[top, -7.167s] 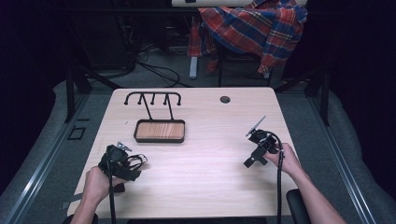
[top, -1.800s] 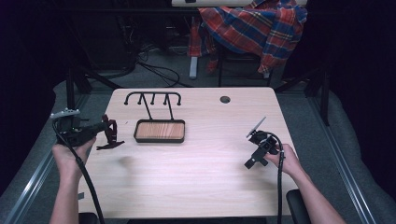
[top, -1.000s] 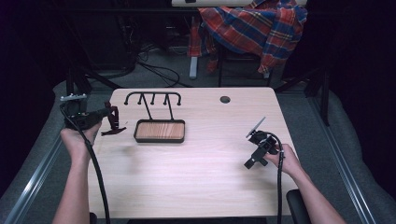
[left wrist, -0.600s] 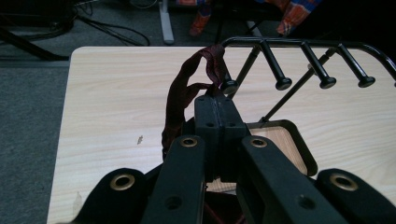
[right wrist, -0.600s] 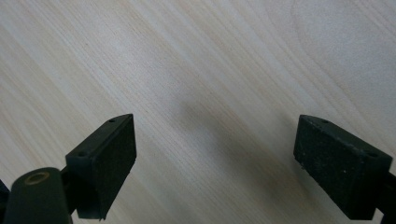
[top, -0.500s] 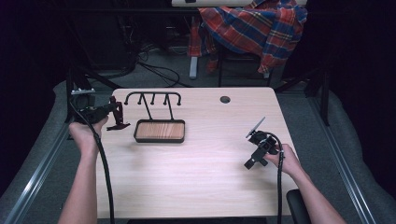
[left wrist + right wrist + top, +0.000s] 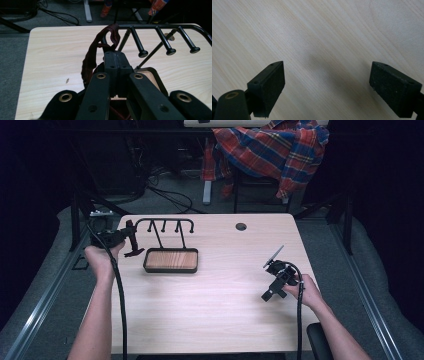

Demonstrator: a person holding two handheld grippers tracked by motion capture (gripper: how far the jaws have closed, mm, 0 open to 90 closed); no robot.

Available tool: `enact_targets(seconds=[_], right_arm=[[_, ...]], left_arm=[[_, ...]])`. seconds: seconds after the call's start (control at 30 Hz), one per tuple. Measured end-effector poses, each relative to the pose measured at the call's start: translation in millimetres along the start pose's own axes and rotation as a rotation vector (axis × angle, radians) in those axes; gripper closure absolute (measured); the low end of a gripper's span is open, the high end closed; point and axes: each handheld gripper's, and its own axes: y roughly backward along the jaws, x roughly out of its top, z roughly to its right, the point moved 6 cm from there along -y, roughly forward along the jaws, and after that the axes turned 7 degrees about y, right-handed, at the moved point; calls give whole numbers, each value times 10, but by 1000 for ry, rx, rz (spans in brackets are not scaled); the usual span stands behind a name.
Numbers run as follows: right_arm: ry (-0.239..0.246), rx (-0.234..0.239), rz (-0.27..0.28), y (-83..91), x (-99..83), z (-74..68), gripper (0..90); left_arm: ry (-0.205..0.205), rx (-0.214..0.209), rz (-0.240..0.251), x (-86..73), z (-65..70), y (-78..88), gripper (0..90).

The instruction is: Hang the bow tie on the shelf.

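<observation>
Since earlier, our left gripper (image 7: 116, 60) has risen to upper left, clamping a dark red band (image 7: 91, 56) beside the hook rack (image 7: 160, 26); right gripper (image 7: 327, 87) gapes over bare table (image 7: 324, 37).

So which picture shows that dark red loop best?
The left gripper view: the dark red band fills its middle, pinched in the left gripper beside the black rack's pegs. The high view gives just a small dark shape.

Tray (image 7: 170, 260) before hook rack (image 7: 165, 225)
</observation>
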Motion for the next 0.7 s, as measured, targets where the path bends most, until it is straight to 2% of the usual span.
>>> enact_targets(seconds=[0.13, 0.17, 0.2, 0.23, 0.27, 0.4, 0.63, 0.67, 0.7], right_arm=[[11, 1, -14, 10, -4, 6, 128], [-16, 2, 19, -14, 5, -12, 128], [35, -1, -44, 29, -11, 23, 128], [27, 0, -34, 22, -8, 17, 128], [3, 1, -2, -2, 0, -1, 128], [14, 2, -17, 7, -6, 8, 128], [4, 7, -4, -7, -1, -6, 128], [-39, 16, 47, -42, 18, -42, 128], [-46, 11, 60, -53, 19, -43, 128]], left_arm=[[-12, -5, -18, 13, 50, -37, 898], [-14, -5, -24, 19, 67, -51, 899], [-20, -3, -29, 23, 79, -59, 899], [-27, 0, -33, 29, 96, -71, 898], [-33, -2, -42, 39, 115, -78, 899], [-50, 5, -43, 66, 153, -106, 899], [-66, 21, -65, 113, 175, -159, 899], [-72, 20, -75, 125, 183, -177, 899], [-72, 20, -75, 125, 183, -177, 899]])
